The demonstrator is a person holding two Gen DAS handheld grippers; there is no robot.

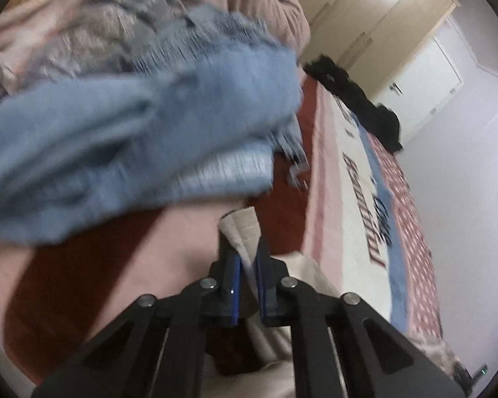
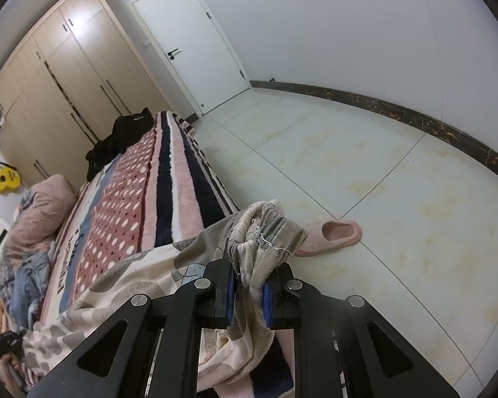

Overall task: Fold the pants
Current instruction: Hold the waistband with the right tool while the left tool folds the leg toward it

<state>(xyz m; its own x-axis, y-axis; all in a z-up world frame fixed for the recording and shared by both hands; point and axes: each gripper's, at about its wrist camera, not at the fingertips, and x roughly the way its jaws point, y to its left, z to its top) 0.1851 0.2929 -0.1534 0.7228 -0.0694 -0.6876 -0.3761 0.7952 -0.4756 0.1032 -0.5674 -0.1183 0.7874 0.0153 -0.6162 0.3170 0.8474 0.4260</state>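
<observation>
Nearest us, our left gripper (image 1: 245,262) pinches a beige edge of the pants (image 1: 240,232), jaws closed on the cloth. Just beyond it, a blurred blue garment (image 1: 142,139) lies on the bed (image 1: 342,199). Our right gripper (image 2: 249,285) is clamped on a bunched, frayed end of the same pants (image 2: 265,232), at the bed's near right edge above the tiled floor (image 2: 381,165). A pink slipper (image 2: 332,233) sits on the floor just right of it. Far off we see a black garment (image 2: 119,139), a wardrobe (image 2: 66,66) and a white door (image 2: 189,43).
</observation>
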